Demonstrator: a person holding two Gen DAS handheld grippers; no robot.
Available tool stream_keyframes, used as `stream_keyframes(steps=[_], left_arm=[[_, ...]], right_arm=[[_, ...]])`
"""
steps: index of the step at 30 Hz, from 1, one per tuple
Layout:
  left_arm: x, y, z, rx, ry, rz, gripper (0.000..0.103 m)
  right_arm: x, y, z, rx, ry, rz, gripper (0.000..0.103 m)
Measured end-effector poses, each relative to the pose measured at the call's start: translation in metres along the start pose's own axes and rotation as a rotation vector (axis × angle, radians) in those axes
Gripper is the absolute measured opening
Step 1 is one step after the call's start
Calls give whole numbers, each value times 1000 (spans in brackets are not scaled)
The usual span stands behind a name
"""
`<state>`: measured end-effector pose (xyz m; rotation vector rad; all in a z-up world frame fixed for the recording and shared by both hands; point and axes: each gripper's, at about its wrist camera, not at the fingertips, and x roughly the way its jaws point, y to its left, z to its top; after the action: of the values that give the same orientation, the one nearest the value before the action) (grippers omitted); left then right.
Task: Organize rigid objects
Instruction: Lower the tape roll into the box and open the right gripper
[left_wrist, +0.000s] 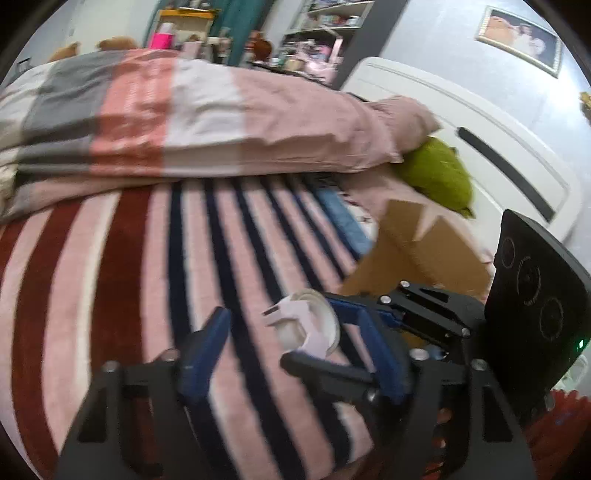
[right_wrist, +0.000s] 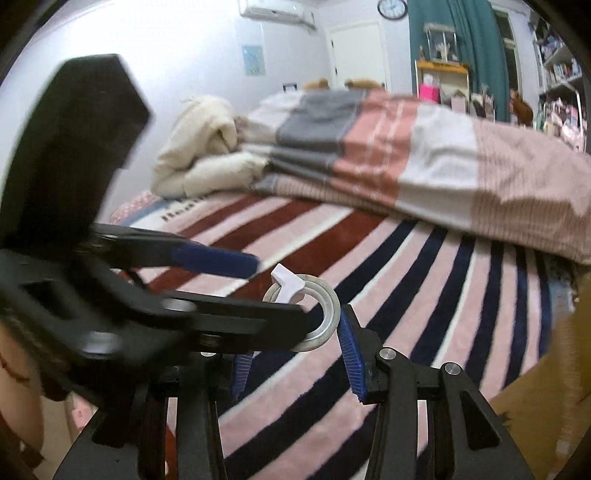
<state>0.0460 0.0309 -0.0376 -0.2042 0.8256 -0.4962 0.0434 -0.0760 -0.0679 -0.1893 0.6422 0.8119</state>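
Observation:
A tape roll with a white plastic dispenser clip (left_wrist: 306, 325) (right_wrist: 314, 310) is held above the striped bedspread. My right gripper (right_wrist: 295, 354) is closed on the roll, its blue pads on either side; in the left wrist view it comes in from the right (left_wrist: 354, 332). My left gripper (left_wrist: 295, 339) has its jaws wide apart, one blue pad (left_wrist: 207, 343) left of the roll, the other hidden behind the right gripper. In the right wrist view the left gripper crosses from the left, its blue finger (right_wrist: 218, 260) just above and left of the roll.
A brown cardboard box (left_wrist: 417, 251) (right_wrist: 554, 387) sits on the bed to the right. A folded pink, grey and white duvet (left_wrist: 184, 118) lies behind. A green cushion (left_wrist: 439, 173) leans by the white headboard (left_wrist: 480, 147). A cream blanket (right_wrist: 203, 147) lies far left.

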Motion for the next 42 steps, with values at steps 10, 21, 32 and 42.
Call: stream_keyframes(steps=[10, 21, 32, 42], left_arm=[[36, -86, 36, 117, 36, -119, 38], [110, -163, 64, 201, 125, -200, 37], [121, -171, 62, 207, 97, -146, 80], [48, -132, 51, 124, -78, 50, 91]], right_arm=[[-75, -43, -6, 36, -99, -119, 39], [-134, -123, -29, 160, -72, -274, 39], [-141, -158, -46, 261, 13, -343, 64], [-146, -132, -36, 191, -53, -318, 91]])
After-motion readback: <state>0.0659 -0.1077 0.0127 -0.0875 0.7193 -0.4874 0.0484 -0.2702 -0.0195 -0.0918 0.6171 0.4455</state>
